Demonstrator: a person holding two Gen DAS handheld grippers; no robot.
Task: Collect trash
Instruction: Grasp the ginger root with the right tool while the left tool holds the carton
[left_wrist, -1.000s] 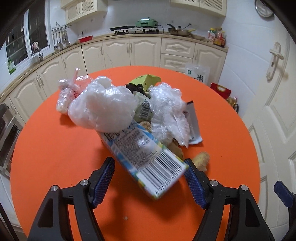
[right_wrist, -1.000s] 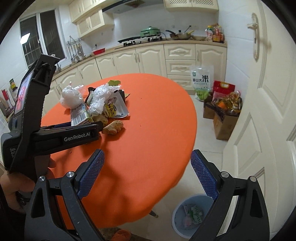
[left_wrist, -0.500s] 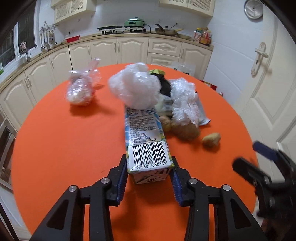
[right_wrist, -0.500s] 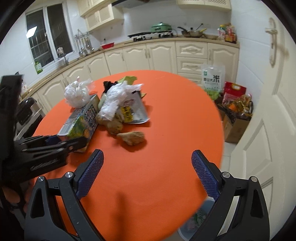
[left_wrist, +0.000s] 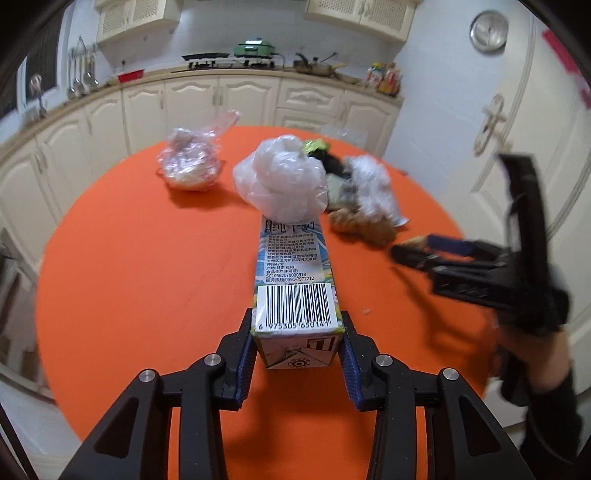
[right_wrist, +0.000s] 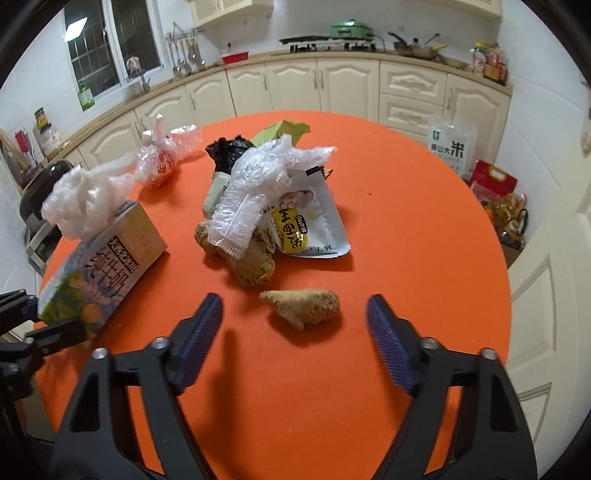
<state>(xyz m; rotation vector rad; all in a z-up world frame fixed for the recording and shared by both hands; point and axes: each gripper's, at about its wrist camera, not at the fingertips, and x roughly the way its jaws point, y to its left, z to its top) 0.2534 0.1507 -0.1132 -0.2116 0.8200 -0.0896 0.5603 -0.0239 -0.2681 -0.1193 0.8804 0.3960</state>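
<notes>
My left gripper (left_wrist: 297, 354) is shut on the end of a milk carton (left_wrist: 293, 280) with a barcode, lying on the round orange table (left_wrist: 147, 266); a crumpled white plastic bag (left_wrist: 282, 182) sits at its far end. The carton also shows in the right wrist view (right_wrist: 107, 258). My right gripper (right_wrist: 295, 332) is open and empty, its fingertips either side of a brown root scrap (right_wrist: 304, 304). Behind it lies a trash pile: brown lumps (right_wrist: 251, 258), a snack packet (right_wrist: 306, 225), clear plastic wrap (right_wrist: 255, 188) and a black bag (right_wrist: 229, 147).
A tied bag (right_wrist: 159, 162) stands at the table's far left. Cream cabinets (right_wrist: 332, 88) line the back wall. A rice sack (right_wrist: 450, 147) and red bag (right_wrist: 493, 182) stand on the floor to the right. A white door (left_wrist: 517, 110) is at right.
My left gripper has closed on the carton and turned it to point straight away. My right gripper has swung over the table and now brackets the root scrap.
</notes>
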